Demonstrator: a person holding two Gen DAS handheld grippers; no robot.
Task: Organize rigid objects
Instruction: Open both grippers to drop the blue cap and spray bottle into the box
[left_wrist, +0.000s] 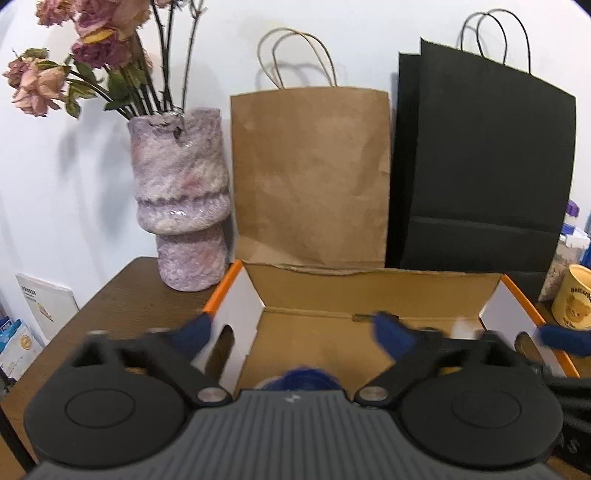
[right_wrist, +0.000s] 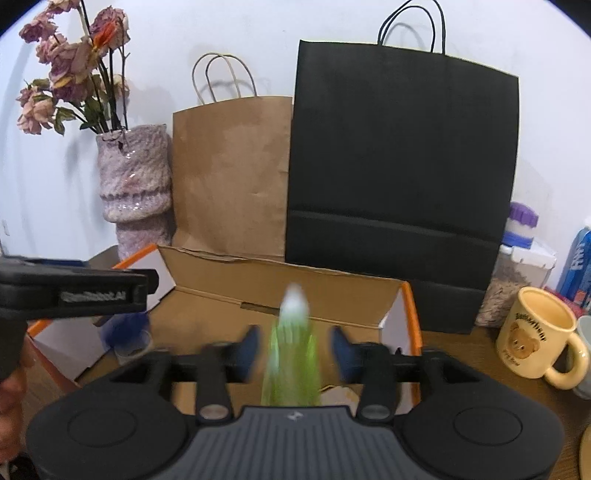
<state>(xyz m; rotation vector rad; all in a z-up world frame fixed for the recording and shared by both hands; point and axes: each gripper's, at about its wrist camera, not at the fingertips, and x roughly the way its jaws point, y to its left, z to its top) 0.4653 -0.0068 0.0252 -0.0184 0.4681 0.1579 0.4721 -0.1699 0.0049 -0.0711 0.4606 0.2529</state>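
The open cardboard box served as the reference. Left of it stood a vase. Over its left half, the left gripper hung with fingers spread wide; a blue item lay below it inside the box. Over its middle, the right gripper was parted around a blurred green bottle, apparently released. Right of the box, a yellow mug remained outside; sorting appeared partly complete.
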